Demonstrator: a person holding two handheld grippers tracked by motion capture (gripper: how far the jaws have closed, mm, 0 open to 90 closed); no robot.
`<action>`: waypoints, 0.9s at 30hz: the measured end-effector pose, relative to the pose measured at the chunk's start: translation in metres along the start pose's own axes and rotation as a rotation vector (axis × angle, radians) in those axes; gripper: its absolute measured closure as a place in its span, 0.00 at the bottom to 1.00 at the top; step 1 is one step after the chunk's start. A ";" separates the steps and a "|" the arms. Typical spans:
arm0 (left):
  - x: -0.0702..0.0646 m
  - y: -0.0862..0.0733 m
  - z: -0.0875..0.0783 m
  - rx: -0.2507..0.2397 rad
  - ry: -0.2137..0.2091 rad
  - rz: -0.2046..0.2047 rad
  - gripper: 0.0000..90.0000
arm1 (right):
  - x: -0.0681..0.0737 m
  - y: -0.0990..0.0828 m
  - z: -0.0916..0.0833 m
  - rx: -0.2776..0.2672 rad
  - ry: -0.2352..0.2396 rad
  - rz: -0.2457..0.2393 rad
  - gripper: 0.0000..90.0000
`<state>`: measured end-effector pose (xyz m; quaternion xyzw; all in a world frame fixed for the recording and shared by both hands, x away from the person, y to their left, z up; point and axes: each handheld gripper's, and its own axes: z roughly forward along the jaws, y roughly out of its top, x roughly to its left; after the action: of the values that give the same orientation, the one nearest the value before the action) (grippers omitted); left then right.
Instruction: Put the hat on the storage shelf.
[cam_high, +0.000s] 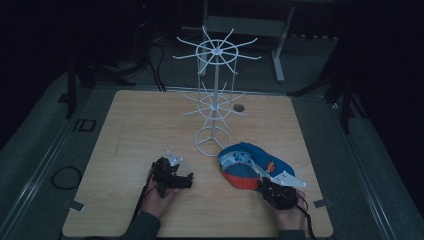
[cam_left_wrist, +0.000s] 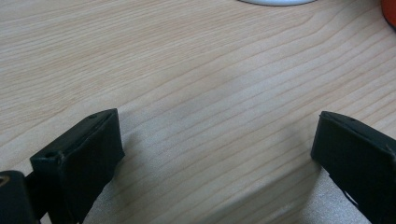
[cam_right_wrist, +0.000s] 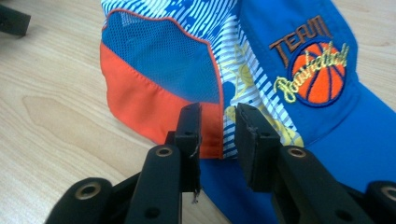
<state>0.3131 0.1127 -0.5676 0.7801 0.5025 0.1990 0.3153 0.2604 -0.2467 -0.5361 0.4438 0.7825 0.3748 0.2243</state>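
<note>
The room around the pale wooden table (cam_high: 150, 125) is left dark in the high view, so the floor and the grey frame at twelve o'clock are hard to make out. In the left gripper view, a white rim and an orange patch are cut off by the top edge and top right corner. In the right gripper view the brim of the blue, orange and white baseball cap with a stitched basketball badge (cam_right_wrist: 261, 70) is cut off at the right edge, and part of its side panel is hidden behind the jaws.

A white wire display stand with two tiers of radiating arms on a ring base (cam_high: 215, 95) is seen near the table's centre; its base sits just beside the cap, at about eleven o'clock from it. A small dark round hole (cam_high: 239, 107) is seen in the tabletop beyond the stand.

The cap (cam_high: 247, 167) is found at about four o'clock from the table's centre, lying on the wood. Its long axis is run from about ten o'clock to four o'clock, with the brim pointed toward four o'clock.

The left gripper (cam_high: 172, 175) is held low over bare wood at seven o'clock, its jaws set wide apart with nothing between them. The right gripper (cam_right_wrist: 217, 135) is placed at the cap's lower edge, its jaws narrowly apart either side of the orange-piped seam; whether the fabric is pinched cannot be told.
</note>
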 end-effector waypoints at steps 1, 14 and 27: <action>0.000 0.000 0.000 0.000 0.000 0.000 0.03 | 0.000 0.000 0.000 0.006 0.012 0.002 0.75; 0.000 0.000 0.000 0.000 0.000 0.000 0.03 | 0.005 0.011 -0.003 0.077 0.100 -0.030 0.63; -0.001 0.000 0.000 -0.003 0.001 -0.006 0.03 | 0.005 0.027 -0.008 0.194 0.214 -0.066 0.57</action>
<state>0.3127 0.1121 -0.5678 0.7780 0.5047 0.1993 0.3166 0.2665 -0.2365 -0.5106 0.3950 0.8486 0.3349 0.1075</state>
